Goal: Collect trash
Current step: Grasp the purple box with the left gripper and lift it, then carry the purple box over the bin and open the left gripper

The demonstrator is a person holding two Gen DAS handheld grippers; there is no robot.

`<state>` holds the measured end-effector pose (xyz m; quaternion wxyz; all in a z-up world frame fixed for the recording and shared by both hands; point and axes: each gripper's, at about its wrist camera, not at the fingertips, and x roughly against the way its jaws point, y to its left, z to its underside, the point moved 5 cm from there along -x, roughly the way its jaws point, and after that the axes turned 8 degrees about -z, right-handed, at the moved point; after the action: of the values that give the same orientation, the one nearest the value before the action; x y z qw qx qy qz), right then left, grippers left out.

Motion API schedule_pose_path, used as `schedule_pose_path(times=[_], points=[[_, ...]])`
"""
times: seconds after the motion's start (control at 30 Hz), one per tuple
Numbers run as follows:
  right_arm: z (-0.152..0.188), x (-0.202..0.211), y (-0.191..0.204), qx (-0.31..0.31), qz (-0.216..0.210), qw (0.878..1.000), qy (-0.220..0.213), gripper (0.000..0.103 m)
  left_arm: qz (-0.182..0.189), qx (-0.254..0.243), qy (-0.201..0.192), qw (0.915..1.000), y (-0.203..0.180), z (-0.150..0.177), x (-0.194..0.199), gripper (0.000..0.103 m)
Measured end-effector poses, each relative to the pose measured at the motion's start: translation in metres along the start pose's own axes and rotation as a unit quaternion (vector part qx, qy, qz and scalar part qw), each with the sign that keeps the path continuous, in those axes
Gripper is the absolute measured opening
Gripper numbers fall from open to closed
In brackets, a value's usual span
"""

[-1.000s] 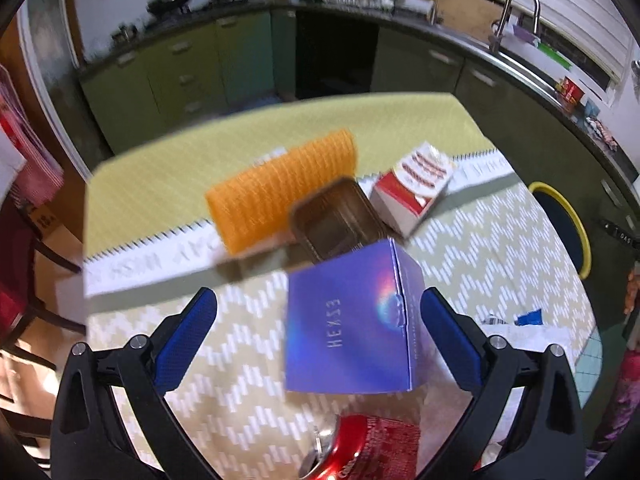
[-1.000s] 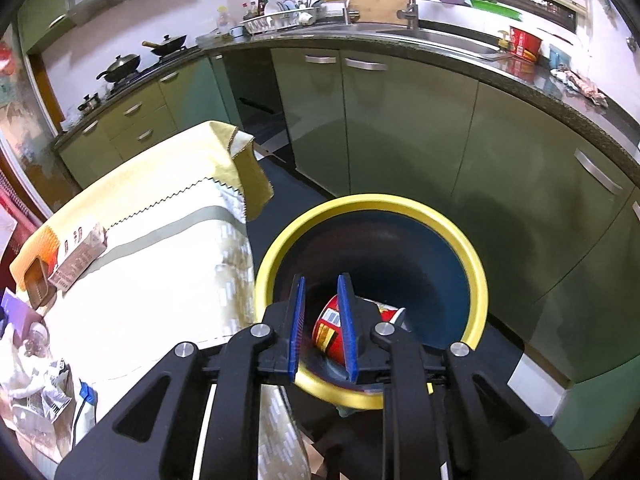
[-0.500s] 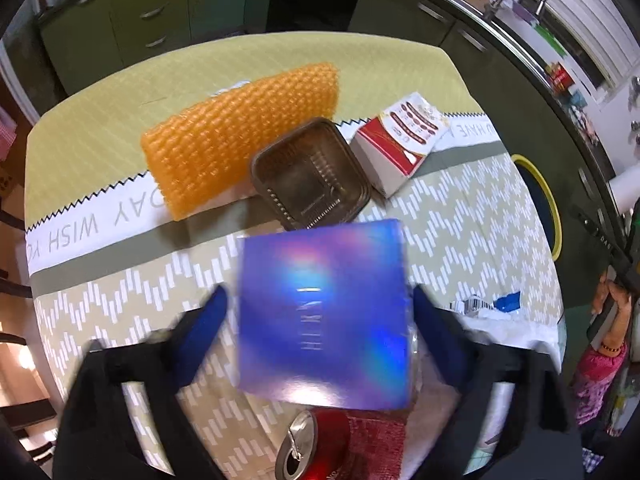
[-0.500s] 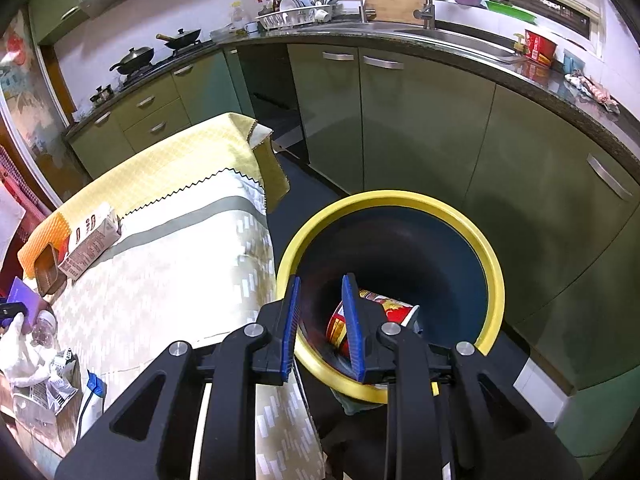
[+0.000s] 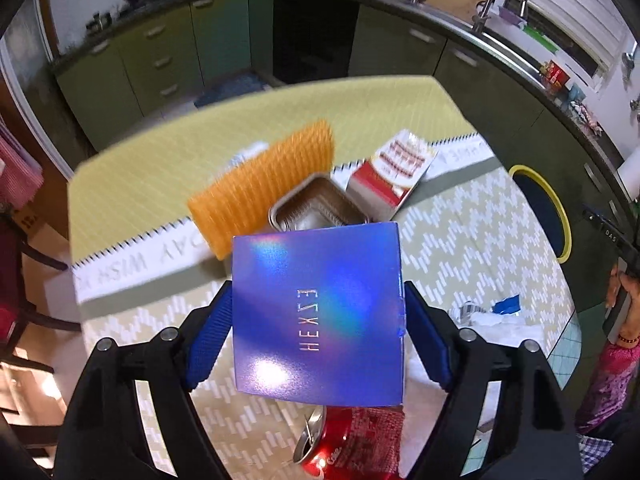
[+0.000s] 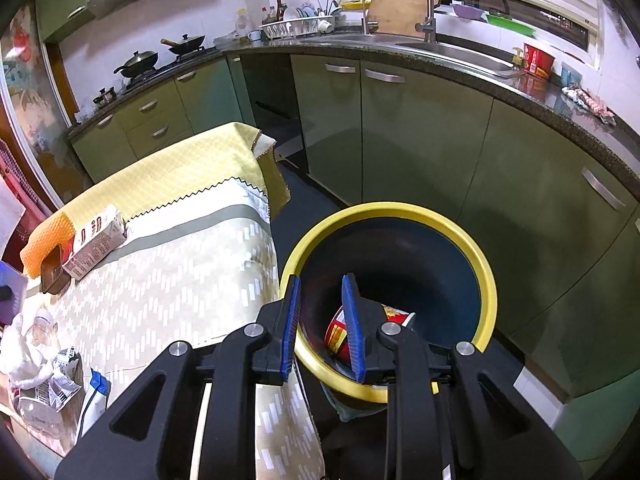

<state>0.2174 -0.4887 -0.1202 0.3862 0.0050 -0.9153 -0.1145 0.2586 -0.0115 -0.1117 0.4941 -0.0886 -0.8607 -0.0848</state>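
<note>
A shiny purple box [image 5: 316, 312] marked HEXZE is clamped between the blue pads of my left gripper [image 5: 316, 292], which is shut on its two sides and holds it above the table. A red drink can [image 5: 340, 452] lies under it on the cloth. In the right wrist view, my right gripper [image 6: 322, 280] hovers over the yellow-rimmed dark bin [image 6: 400, 208] beside the table. Its jaws stand a narrow gap apart with nothing between them. A red and yellow cup [image 6: 336, 332] lies inside the bin. The same bin [image 5: 560, 216] shows at the right of the left wrist view.
On the tablecloth [image 5: 460, 240] lie an orange mesh sleeve [image 5: 260, 184], a brown plastic tray [image 5: 316, 208], a red and white carton [image 5: 384, 176] and crumpled white wrappers [image 5: 480, 316]. Green cabinets [image 6: 420, 140] and a sink counter curve behind the bin. A person's hand [image 5: 616, 288] shows at the right.
My left gripper's jaws have come in from wide open onto the purple box, and the box has come up off the table. The right gripper has stayed over the bin.
</note>
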Motion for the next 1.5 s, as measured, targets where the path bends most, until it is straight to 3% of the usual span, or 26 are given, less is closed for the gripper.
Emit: schedule_pose_path(times=[0.17, 0.33, 0.5, 0.73, 0.87, 1.03, 1.13, 1.2, 1.3, 1.5], points=[[0.000, 0.006, -0.006, -0.002, 0.004, 1.000, -0.008, 0.022, -0.009, -0.012, -0.035, 0.9993, -0.008, -0.013, 0.031, 0.077], [-0.001, 0.019, -0.017, -0.003, 0.014, 1.000, -0.020, 0.022, 0.010, -0.049, -0.066, 0.9966, -0.051, -0.031, 0.056, 0.077], [0.002, 0.037, -0.039, -0.015, 0.021, 0.999, -0.038, 0.022, 0.063, -0.113, -0.061, 0.9897, -0.132, -0.050, 0.059, 0.077], [0.017, 0.060, -0.081, -0.041, 0.034, 0.997, -0.054, 0.022, 0.123, -0.223, -0.056, 0.9655, -0.281, -0.070, 0.041, 0.077], [0.027, 0.070, -0.104, -0.057, 0.037, 0.996, -0.056, 0.022, 0.134, -0.255, -0.044, 0.9566, -0.350, -0.078, 0.013, 0.077], [0.042, 0.081, -0.131, -0.075, 0.046, 0.995, -0.056, 0.022, 0.127, -0.267, -0.023, 0.9550, -0.407, -0.089, -0.035, 0.077], [0.049, 0.090, -0.144, -0.084, 0.055, 0.993, -0.057, 0.022, 0.117, -0.269, -0.011, 0.9560, -0.428, -0.094, -0.060, 0.077], [0.052, 0.095, -0.151, -0.090, 0.059, 0.992, -0.061, 0.029, 0.107, -0.271, -0.008, 0.9565, -0.439, -0.098, -0.073, 0.077], [0.056, 0.102, -0.156, -0.096, 0.061, 0.991, -0.065, 0.031, 0.094, -0.267, 0.001, 0.9590, -0.451, -0.107, -0.088, 0.078], [0.054, 0.101, -0.149, -0.091, 0.053, 0.992, -0.064, 0.031, 0.106, -0.256, -0.028, 0.9604, -0.428, -0.113, -0.051, 0.078]])
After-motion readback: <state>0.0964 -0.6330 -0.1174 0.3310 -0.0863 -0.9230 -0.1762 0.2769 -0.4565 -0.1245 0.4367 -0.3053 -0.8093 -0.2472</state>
